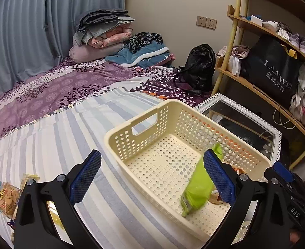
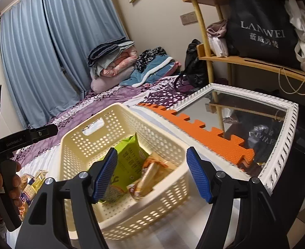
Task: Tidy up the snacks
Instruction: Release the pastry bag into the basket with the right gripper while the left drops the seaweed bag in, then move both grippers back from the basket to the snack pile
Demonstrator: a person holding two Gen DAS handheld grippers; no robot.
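Note:
A cream perforated basket (image 1: 144, 122) stands on the striped bedsheet; it also shows in the right wrist view (image 2: 73, 145). A green snack bag (image 1: 198, 188) is in mid-air or leaning inside it, blurred, also seen in the right wrist view (image 2: 129, 161) beside an orange-wrapped snack (image 2: 150, 176). My left gripper (image 1: 152, 178) is open and empty over the basket's near left corner. My right gripper (image 2: 152, 174) is open and empty above the basket's near side. A biscuit pack (image 1: 6, 197) and a yellow packet (image 1: 54, 213) lie on the sheet at the left.
A white-framed mirror (image 2: 285, 124) and an orange foam mat (image 2: 204, 132) lie right of the basket. A wooden shelf (image 1: 256, 87) with a black bag stands on the right. Folded bedding (image 1: 102, 35) and a black backpack (image 1: 198, 66) sit at the far end.

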